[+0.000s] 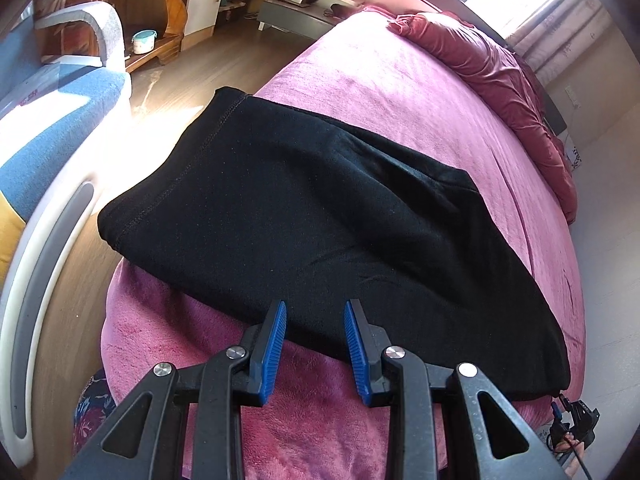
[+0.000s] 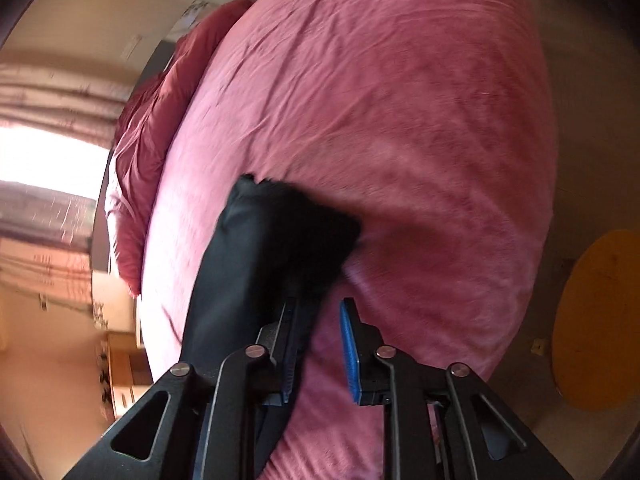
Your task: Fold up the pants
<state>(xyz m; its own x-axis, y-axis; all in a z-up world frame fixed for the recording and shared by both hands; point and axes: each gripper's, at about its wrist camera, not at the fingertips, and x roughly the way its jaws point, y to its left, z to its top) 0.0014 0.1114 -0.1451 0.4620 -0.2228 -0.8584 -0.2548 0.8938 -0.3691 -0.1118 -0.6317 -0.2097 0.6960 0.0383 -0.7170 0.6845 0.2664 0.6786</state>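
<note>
Black pants (image 1: 304, 216) lie folded flat on the pink bed (image 1: 400, 80). My left gripper (image 1: 315, 308) is open and empty, its blue pads just over the pants' near edge. The right gripper (image 1: 574, 424) shows small at the pants' lower right corner. In the right wrist view my right gripper (image 2: 320, 308) is open; a corner of the black pants (image 2: 280, 240) lies over its left finger and hides that tip. The view is blurred by motion.
A dark red quilt (image 1: 500, 76) is bunched along the bed's far side. A blue sofa (image 1: 48, 128) and wooden shelves (image 1: 160, 8) stand left of the bed. A yellow round object (image 2: 600, 320) lies on the floor to the right.
</note>
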